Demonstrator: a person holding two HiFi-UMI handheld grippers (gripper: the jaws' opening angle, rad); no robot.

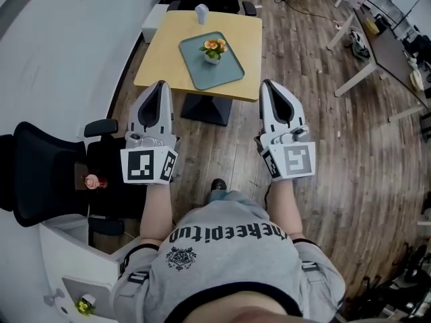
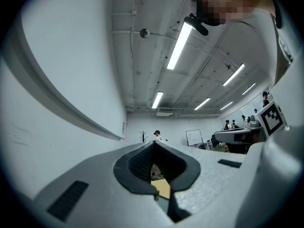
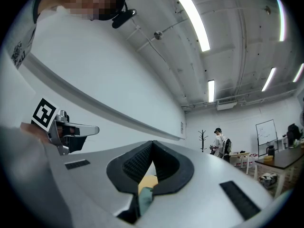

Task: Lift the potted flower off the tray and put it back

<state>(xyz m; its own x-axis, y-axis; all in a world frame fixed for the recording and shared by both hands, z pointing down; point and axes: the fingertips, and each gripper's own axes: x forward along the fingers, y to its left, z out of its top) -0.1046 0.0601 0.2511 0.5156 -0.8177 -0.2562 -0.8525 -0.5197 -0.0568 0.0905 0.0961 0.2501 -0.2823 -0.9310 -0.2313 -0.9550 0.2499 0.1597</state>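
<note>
Tiny, indistinct pale item (image 1: pixel 201 13) beyond the tray (image 1: pixel 205 74)

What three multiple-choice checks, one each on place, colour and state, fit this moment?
1. Where is the pot? A on the tray; B beside it; C held aloft.
2. What colour are its flowers? A blue; B orange; C purple.
3. How do the left gripper and right gripper stand? A both open; B one shut on the pot; C both shut, empty.

1 A: the head view shows it standing on the tray, on the table.
2 B: the blooms are orange.
3 C: each gripper view shows the jaws together with nothing between them, short of the table.
</note>
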